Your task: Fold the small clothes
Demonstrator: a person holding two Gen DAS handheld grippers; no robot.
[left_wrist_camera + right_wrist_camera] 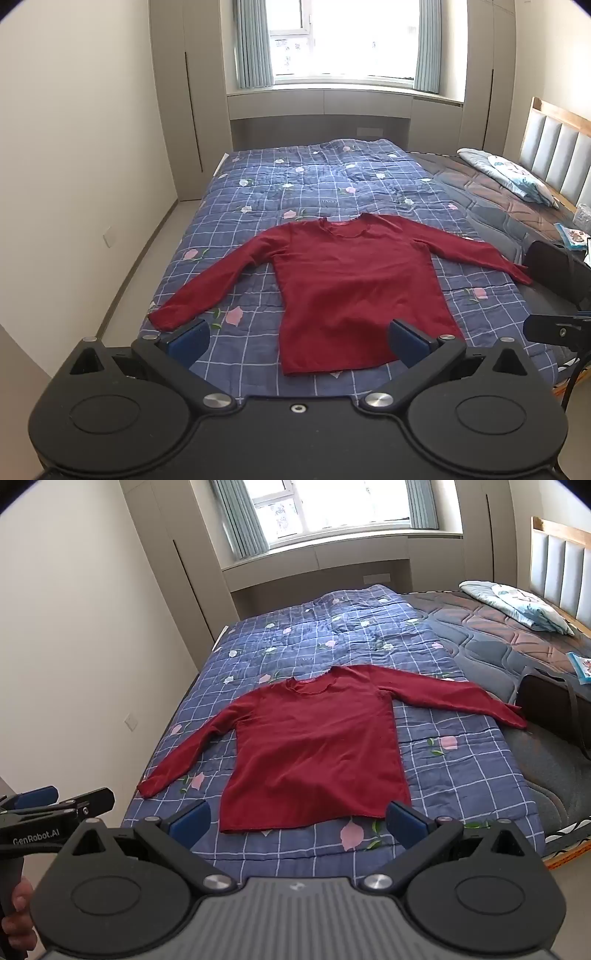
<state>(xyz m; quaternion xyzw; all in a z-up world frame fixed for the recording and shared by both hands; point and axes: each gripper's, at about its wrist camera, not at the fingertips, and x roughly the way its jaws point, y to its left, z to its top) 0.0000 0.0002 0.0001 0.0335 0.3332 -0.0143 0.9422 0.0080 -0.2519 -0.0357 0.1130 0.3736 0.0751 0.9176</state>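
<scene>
Red long-sleeved top (354,291), laid flat on a blue checked quilt (258,184); both tongs held above its hem end, gaping wide, gripping nothing.

Position: left gripper (299,341) hovers over the near edge of the bed, blue pads (188,341) spread to either side of the top's lower hem, clear of the cloth; right gripper (299,821) likewise, hem lying just beyond its tips. Left tongs also show at the left margin of the right wrist view, held by a hand (18,912). Writing: "GenRobot.AI" in white on the left tongs' black body. Article: dark red knit, round neck with a brighter red label inside the collar, front up, neck toward the window (343,37), both sleeves spread outward and angled toward the hem, body mildly creased, unfolded.
</scene>
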